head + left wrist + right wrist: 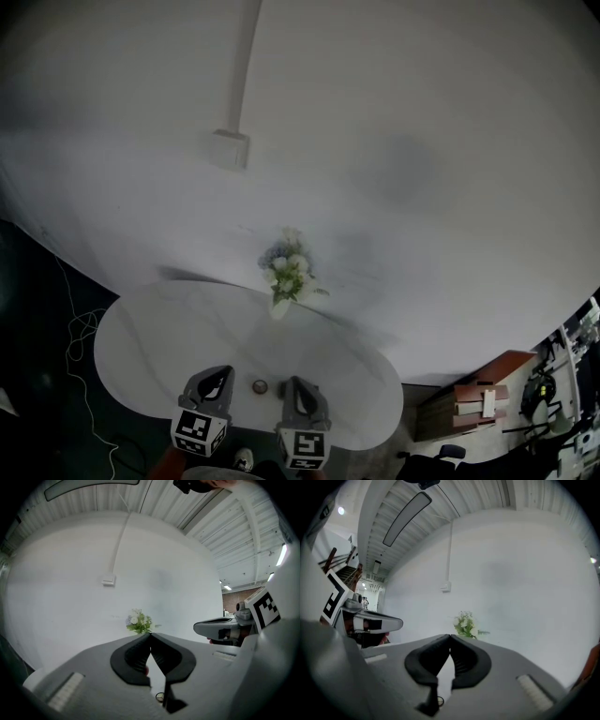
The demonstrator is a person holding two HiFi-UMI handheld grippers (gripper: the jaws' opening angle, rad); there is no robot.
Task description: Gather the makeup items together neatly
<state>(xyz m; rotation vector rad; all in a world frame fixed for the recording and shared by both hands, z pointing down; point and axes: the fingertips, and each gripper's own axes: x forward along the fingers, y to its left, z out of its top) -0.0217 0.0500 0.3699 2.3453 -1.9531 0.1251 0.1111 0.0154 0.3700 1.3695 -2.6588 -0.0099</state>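
In the head view, a white oval surface point(141, 347) fills the lower middle of the frame. The left tool point(223, 371) and the right tool point(293, 382) come in side by side from the bottom edge, a little apart, each with its marker cube towards the camera. Between their tips, on the surface, lies a small round makeup item point(260, 385); it touches neither tool. At the far edge of the surface, against the white wall point(422, 141), stands a bunch of flowers point(289, 275). Higher on the wall, in the upper left of the frame, there is a switch box point(229, 148).

In the left gripper view, the left tool point(150, 634) has its two dark jaws together at the tips, with nothing held between them. The small round makeup item shows low in the frame, in the narrow gap under the tips. The right tool is at the right of the frame, and the flowers are just above the jaw tips.

In the right gripper view, the right tool point(450, 636) is also fully closed and holds nothing. The makeup item is only a small ring near the bottom of the frame. The left tool is at the left
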